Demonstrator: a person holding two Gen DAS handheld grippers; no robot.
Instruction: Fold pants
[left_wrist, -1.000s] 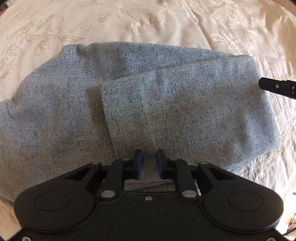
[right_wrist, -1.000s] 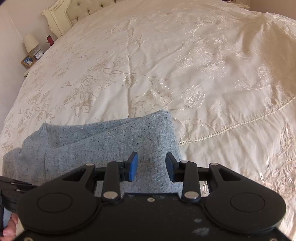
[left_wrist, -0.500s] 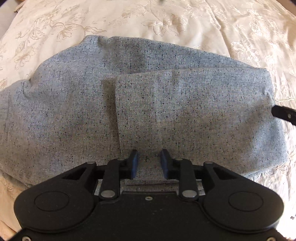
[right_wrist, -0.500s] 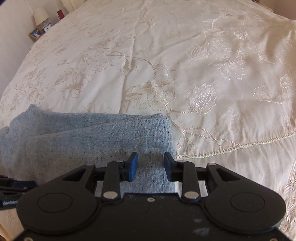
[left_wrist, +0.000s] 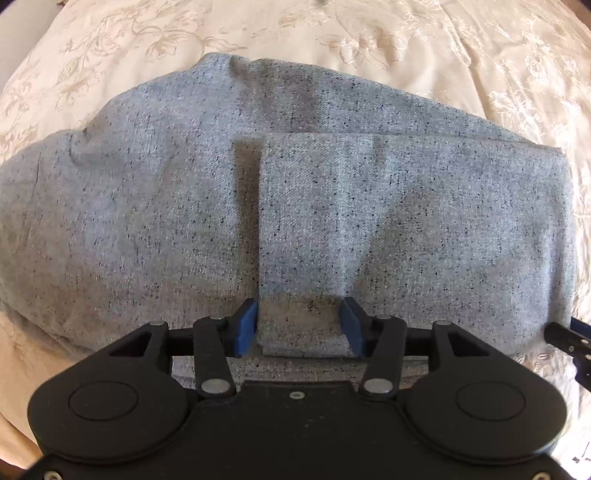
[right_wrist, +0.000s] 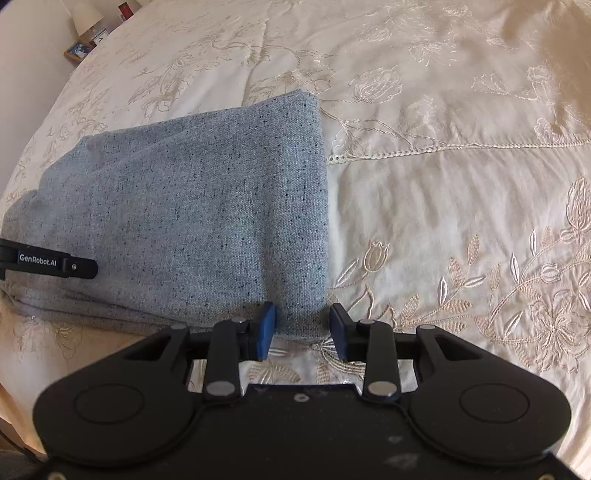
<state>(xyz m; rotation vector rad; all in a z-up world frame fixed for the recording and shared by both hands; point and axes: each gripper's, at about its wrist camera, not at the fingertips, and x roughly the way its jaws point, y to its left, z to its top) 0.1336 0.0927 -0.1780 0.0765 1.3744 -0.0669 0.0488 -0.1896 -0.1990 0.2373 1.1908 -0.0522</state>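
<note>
Grey speckled pants (left_wrist: 406, 206) lie folded on a cream embroidered bedspread (left_wrist: 480, 55), with a top layer ending in a straight edge near the middle. My left gripper (left_wrist: 299, 328) points down at the near edge. Its jaws are opening, and the flap's near end lies flat between them, loose. In the right wrist view the pants (right_wrist: 207, 206) stretch away to the left. My right gripper (right_wrist: 302, 328) straddles their near right corner; its jaws are opening and do not pinch the cloth. A left finger (right_wrist: 74, 266) shows over the pants' left part.
The bedspread (right_wrist: 461, 221) spreads wide to the right of the pants and beyond them. A nightstand (right_wrist: 86, 40) with a lamp and small frames stands at the far left by a wall. The bed's near edge drops off at the lower left.
The left jaws have spread apart around the flap's near end. The right gripper has come down and back to the pants' near right corner, so the pants fill more of its view.
</note>
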